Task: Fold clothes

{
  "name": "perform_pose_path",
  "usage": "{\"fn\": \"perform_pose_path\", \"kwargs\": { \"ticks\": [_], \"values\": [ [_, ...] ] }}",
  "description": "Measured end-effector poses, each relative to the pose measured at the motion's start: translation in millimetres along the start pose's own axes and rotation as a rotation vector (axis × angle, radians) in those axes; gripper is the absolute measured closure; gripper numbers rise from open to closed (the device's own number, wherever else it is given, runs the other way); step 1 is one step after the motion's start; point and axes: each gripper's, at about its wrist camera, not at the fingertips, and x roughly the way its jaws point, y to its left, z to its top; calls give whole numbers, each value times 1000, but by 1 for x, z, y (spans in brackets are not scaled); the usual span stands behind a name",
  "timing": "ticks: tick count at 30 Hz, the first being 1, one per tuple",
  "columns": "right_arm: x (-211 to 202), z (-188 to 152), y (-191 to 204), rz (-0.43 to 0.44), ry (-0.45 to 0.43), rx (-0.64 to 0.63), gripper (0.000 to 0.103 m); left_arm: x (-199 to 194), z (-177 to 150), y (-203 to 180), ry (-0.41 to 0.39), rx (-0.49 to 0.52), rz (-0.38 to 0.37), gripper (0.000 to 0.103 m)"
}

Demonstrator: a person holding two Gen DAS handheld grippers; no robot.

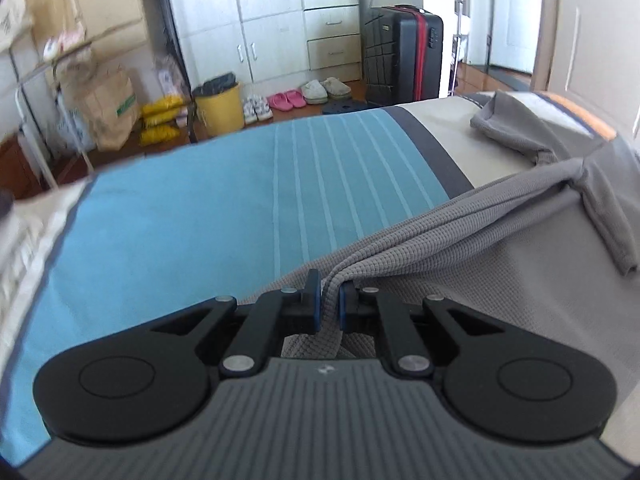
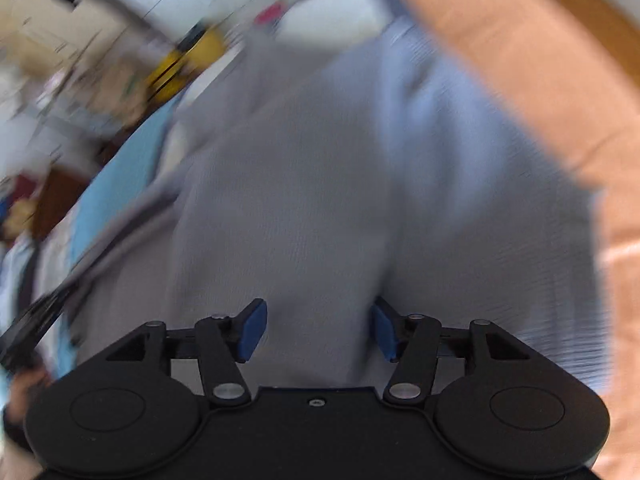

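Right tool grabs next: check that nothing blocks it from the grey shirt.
Nothing visible does. The right tool is open with the grey shirt directly ahead between its fingers; the view is blurred. The left tool already clamps a bunched edge.

The right wrist view is smeared throughout; the boxes [image 2: 44, 28] at upper left are streaks; a dark object [image 2: 32, 324] at the left edge (perhaps the other tool) cannot be identified; the grey garment [image 1: 500, 240] runs off the left wrist view's right edge.
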Motion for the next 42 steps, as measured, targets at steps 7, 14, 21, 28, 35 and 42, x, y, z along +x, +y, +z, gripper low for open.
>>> {"fn": "perform_pose_path", "kwargs": {
  "ticks": [7,14,21,28,35,42],
  "values": [
    [-3,1,27,-45,-163,-152,97,-11,1,19,-69,-51,8,89],
    [-29,68,82,-66,-396,-351,98,-10,6,21,-83,-28,32,89],
    [-21,165,103,30,-445,-246,89,3,2,55,-111,-213,14,77],
    [-13,139,33,284,-420,122,52,6,-4,93,-117,-378,20,73],
    [-27,41,-13,52,-326,87,52,-5,-15,83,78,-303,59,65],
    [-100,-16,-36,-146,-360,170,49,-53,-38,63,181,-259,79,37]
  ]
}}
